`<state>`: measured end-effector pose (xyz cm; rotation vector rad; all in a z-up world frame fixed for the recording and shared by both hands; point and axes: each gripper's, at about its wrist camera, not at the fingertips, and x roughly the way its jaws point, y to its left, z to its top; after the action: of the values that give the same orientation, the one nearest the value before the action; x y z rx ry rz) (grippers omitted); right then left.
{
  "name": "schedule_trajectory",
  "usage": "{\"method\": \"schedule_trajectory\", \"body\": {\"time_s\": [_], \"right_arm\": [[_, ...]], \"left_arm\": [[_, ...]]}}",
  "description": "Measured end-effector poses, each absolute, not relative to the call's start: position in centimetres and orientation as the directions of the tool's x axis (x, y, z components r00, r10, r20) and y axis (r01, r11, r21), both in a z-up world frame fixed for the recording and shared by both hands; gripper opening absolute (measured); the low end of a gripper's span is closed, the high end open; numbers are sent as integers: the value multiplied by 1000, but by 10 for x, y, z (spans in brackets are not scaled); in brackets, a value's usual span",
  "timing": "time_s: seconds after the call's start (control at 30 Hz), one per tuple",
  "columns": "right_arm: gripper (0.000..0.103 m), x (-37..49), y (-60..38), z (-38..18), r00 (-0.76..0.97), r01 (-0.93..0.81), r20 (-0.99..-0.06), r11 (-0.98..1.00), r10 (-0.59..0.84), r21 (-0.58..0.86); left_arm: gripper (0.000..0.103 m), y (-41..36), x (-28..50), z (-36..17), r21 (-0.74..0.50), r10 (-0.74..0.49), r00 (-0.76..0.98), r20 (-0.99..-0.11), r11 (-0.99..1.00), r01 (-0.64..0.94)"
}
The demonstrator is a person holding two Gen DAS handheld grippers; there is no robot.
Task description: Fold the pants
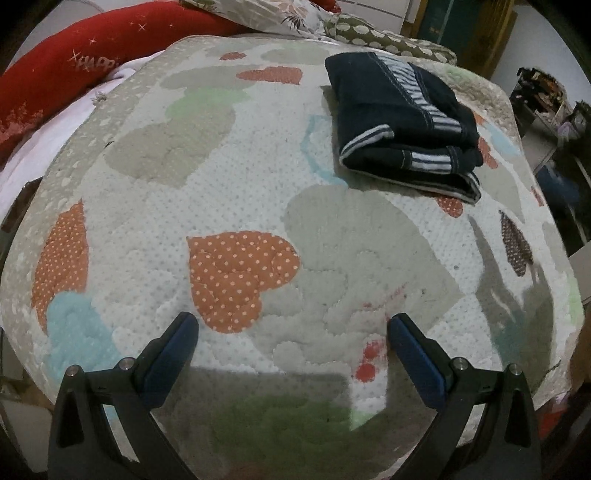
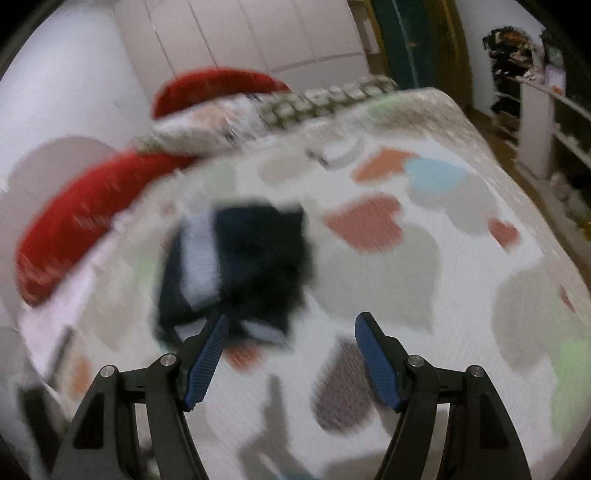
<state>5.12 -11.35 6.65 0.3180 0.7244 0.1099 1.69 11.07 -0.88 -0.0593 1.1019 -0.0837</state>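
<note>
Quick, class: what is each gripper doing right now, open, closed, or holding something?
Left gripper: open, holding nothing, above the quilt.
Right gripper: open, holding nothing; the folded pants lie ahead of it.

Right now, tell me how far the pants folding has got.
Done, by the look of it: the dark pants lie on the heart-print quilt as a compact folded bundle, striped trim showing. In hand: nothing; the left gripper and right gripper are both open and empty. Left: at most a tidy-up; the right view is blurred.

Home bedrm: bed w/ heart quilt (image 1: 229,155), red pillow (image 1: 92,48), wardrobe (image 2: 258,33).
</note>
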Motion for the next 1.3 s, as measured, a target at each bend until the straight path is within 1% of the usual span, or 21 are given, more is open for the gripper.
{"method": "schedule_trajectory", "body": {"time_s": [0.07,0.1,0.17,0.2,0.27,0.33,0.37,0.43,0.5,0.6,0.77,0.97,1.17,1.3], "right_arm": [[75,69,-112,78,757,-63,-572,907,315,416],[75,78,-108,80,750,-90,-558,891,355,446],[75,97,-101,76,712,-136,-555,860,429,491],[75,106,-98,69,683,-145,-569,848,459,510],[75,120,-95,46,613,-105,-637,847,468,522],[75,122,-98,26,572,-40,-697,863,433,504],[75,118,-104,15,559,-4,-711,859,427,513],[75,109,-116,6,559,15,-683,818,469,575],[75,93,-128,7,586,28,-663,806,466,591],[75,70,-134,13,619,29,-662,830,422,557],[75,40,-131,16,643,37,-685,880,341,473],[76,19,-113,18,659,2,-715,950,233,312],[76,16,-112,15,650,35,-738,963,181,267],[76,12,-109,17,657,40,-741,974,141,221]], "left_arm": [[103,106,17,-10,-57,-72,447,-892,997,46],[103,106,17,-11,-51,-67,445,-893,998,48],[103,106,17,-11,-49,-67,438,-896,997,52],[103,106,18,-11,-51,-69,435,-898,997,54],[103,107,17,-10,-56,-76,438,-896,997,58],[103,106,16,-10,-51,-74,449,-890,997,62],[103,105,15,-10,-48,-71,455,-888,997,62],[103,104,15,-10,-46,-68,462,-884,997,60],[103,104,15,-10,-49,-70,465,-883,997,58],[103,105,15,-5,-63,-79,472,-878,997,50],[103,108,12,9,-117,-120,491,-863,992,36],[103,99,5,28,-100,-119,530,-839,993,65],[103,85,-2,38,-45,-99,543,-834,993,112],[103,79,-6,40,-53,-124,538,-834,988,145]]}}
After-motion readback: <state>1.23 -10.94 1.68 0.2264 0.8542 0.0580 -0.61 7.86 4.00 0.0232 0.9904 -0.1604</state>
